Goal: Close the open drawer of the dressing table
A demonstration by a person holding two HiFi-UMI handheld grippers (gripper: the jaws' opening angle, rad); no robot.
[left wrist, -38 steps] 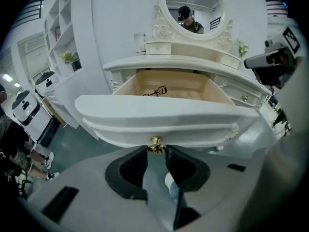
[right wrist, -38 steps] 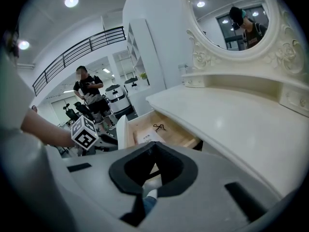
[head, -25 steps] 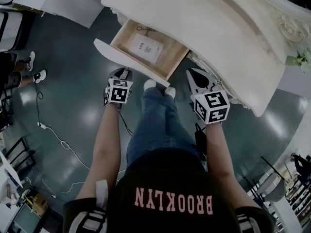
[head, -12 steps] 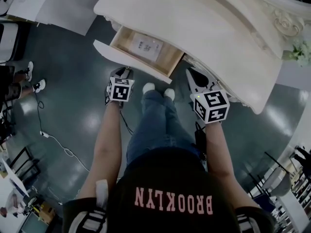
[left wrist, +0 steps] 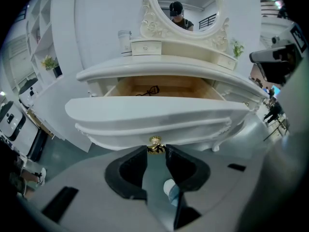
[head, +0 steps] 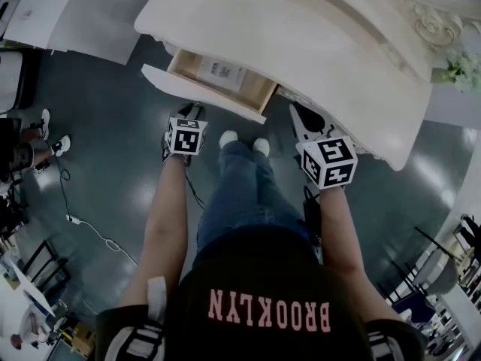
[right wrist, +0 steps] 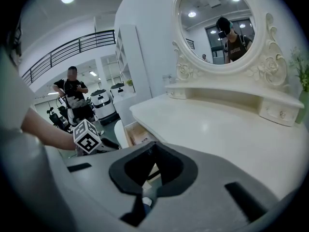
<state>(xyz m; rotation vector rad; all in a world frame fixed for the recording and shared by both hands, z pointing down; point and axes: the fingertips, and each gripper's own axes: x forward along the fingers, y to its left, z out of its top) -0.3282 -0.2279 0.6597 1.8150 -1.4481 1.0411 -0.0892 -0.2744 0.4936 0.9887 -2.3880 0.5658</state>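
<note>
The white dressing table [head: 316, 43] has its wooden drawer [head: 252, 90] partly pulled out, with a paper sheet [head: 219, 71] lying inside. In the left gripper view the curved white drawer front [left wrist: 154, 115] fills the middle. Its small gold knob [left wrist: 155, 142] sits between the tips of my left gripper [left wrist: 156, 149], which close on it. From the head view, the left gripper [head: 188, 116] is at the drawer front. My right gripper [head: 304, 120] hangs beside the table's front edge, right of the drawer. Its tips meet with nothing held [right wrist: 153, 148].
My own shoes [head: 240, 140] stand just below the drawer. A cable [head: 90, 228] trails over the dark floor at the left, near a bystander's feet [head: 52, 122]. An oval mirror [left wrist: 183, 6] and a small plant [head: 458, 70] stand at the table's back.
The drawer has slid further in under the table top, showing less of its inside. Both grippers have moved toward the table, the left one staying at the drawer front.
</note>
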